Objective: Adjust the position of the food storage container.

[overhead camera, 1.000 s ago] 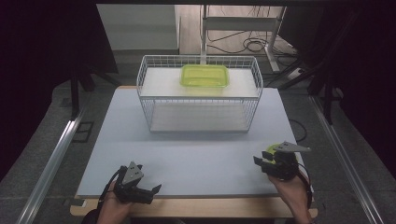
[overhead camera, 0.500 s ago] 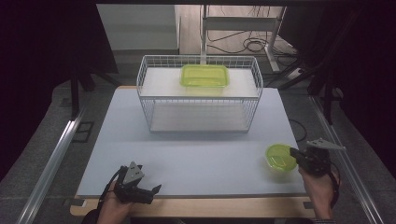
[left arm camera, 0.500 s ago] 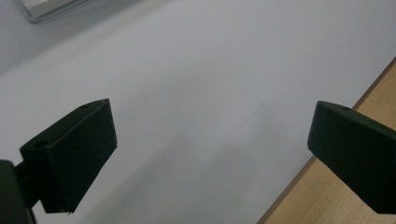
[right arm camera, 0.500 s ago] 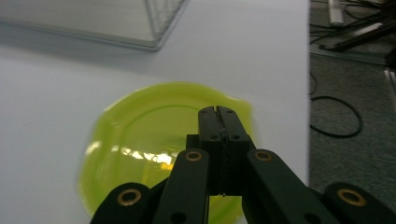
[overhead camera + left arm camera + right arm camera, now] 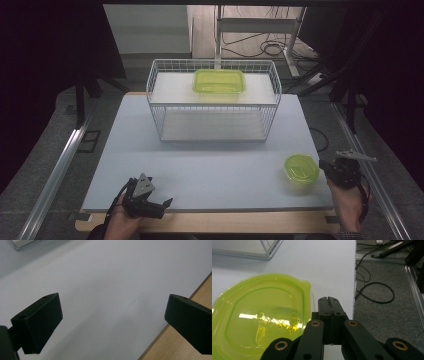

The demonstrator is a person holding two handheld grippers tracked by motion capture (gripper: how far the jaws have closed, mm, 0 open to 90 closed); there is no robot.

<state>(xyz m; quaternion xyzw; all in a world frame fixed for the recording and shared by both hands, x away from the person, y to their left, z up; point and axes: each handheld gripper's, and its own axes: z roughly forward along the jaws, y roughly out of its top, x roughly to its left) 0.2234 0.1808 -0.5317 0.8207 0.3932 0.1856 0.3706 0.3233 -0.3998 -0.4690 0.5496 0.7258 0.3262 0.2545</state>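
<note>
**Right fingers shut beside the bowl, no grip on it**

The green bowl (image 5: 301, 167) sits on the table (image 5: 200, 165), at its right side and close to the near edge. The right gripper (image 5: 323, 165) lies level just beside it. In the right gripper view its fingers (image 5: 337, 307) are pressed flat together with nothing between them. The bowl's rim and small tab lie just to the left of the tips, close by but not touching as far as I can tell.

The left gripper (image 5: 166, 207) rests at the near left edge of the table, well apart from the bowl. Its fingers (image 5: 42, 317) stand wide over bare table.

I read this as the pause before a pickup: the bowl is down and free. The likely goal is the wire rack (image 5: 155, 100) farther back, where a green box (image 5: 219, 81) already sits on top. The next move calls for spreading the right fingers, sliding one over the rim near the tab, and pinching firmly. The plastic looks thin and slick, so a shallow bite could slip.
</note>
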